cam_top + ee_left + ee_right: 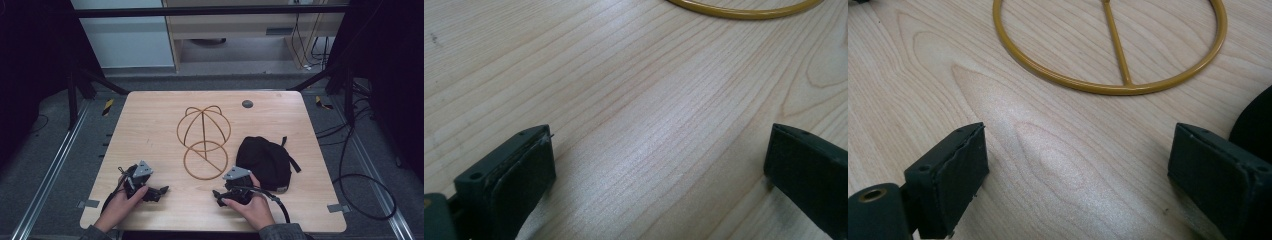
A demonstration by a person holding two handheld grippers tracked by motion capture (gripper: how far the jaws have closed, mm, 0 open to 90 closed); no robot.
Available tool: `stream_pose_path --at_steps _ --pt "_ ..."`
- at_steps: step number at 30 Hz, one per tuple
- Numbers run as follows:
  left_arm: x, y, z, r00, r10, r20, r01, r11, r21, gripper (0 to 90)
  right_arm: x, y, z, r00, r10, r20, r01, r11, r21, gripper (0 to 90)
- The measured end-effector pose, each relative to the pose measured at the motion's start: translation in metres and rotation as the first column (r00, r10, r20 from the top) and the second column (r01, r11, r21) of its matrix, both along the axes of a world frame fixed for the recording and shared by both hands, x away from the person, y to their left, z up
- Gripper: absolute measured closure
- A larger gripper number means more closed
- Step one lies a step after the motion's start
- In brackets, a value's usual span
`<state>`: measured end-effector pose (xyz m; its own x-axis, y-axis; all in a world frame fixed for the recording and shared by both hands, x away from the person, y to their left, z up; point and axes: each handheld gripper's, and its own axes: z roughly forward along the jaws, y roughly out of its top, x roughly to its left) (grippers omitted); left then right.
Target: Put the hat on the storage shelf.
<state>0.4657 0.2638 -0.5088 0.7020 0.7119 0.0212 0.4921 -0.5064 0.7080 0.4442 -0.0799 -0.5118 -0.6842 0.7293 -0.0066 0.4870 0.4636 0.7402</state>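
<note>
— Where's the wire frame [204,142]?
— Flat on the bench [150,120], just ahead of both grippers, its ring [1108,55] before the right gripper [218,196].
— The black cap [265,161]?
— Just beside the right gripper.
— Jaws?
— Left gripper [161,191] and right both spread wide, holding nothing.

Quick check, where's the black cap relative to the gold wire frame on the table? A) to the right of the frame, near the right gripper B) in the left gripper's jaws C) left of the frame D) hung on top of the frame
A: in the high view the black cap lies on the table to the right of the gold wire frame, just beyond the right gripper, whose jaws stand open and hold nothing.
</note>
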Motion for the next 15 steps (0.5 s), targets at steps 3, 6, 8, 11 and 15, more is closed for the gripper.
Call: stream_pose_path --at_steps 3,6,8,11,15 --pt "0.000 0.000 0.000 1.0000 0.000 0.000 0.000 1.0000 0.000 0.0 0.001 0.000 0.000 1.0000 -0.006 -0.003 0.006 1.0000 -0.006 7.7" --pt "0.000 0.000 0.000 1.0000 0.000 0.000 0.000 1.0000 0.000 0.0 0.002 0.001 0.000 0.9999 -0.010 -0.009 0.010 0.9999 -0.009 6.6" --pt "0.000 0.000 0.000 1.0000 0.000 0.000 0.000 1.0000 0.000 0.0 0.002 0.001 0.003 0.9994 -0.024 -0.026 0.023 0.9992 -0.032 6.8" --pt "0.000 0.000 0.000 1.0000 0.000 0.000 0.000 1.0000 0.000 0.0 0.000 0.000 0.006 0.9990 -0.040 -0.021 0.038 0.9974 -0.062 9.2" --pt "0.000 0.000 0.000 1.0000 0.000 0.000 0.000 1.0000 0.000 0.0 -0.013 -0.005 0.018 0.9999 -0.013 0.004 0.013 0.9979 -0.064 7.4"
